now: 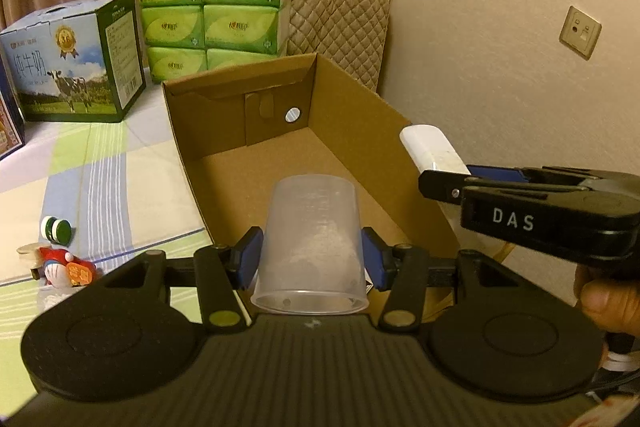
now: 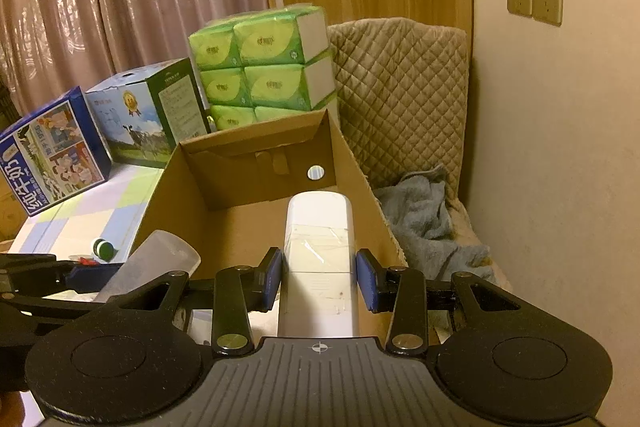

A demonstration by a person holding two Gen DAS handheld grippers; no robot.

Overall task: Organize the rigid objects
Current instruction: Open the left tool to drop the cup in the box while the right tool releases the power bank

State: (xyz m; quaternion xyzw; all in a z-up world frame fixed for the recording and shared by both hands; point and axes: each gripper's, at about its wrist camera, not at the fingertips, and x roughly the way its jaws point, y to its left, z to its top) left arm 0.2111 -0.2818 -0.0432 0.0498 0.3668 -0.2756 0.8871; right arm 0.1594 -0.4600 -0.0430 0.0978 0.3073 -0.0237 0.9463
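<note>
My left gripper (image 1: 310,257) is shut on a clear plastic cup (image 1: 310,243), held bottom-forward over the near end of an open cardboard box (image 1: 360,131). In the right wrist view the same cup (image 2: 160,259) shows at lower left. My right gripper (image 2: 319,277) is shut on a white rectangular case (image 2: 319,259), which points into the box (image 2: 188,195). From the left wrist view that case (image 1: 432,147) hangs above the box's right wall, with the right gripper (image 1: 444,173) on it. The box floor is bare.
A green-capped bottle (image 1: 56,229) and a small red and white toy (image 1: 66,267) lie on the striped mat left of the box. A milk carton (image 1: 76,67), green tissue packs (image 1: 212,7), a quilted chair (image 2: 400,87) with a blue towel (image 2: 428,219) and the wall surround it.
</note>
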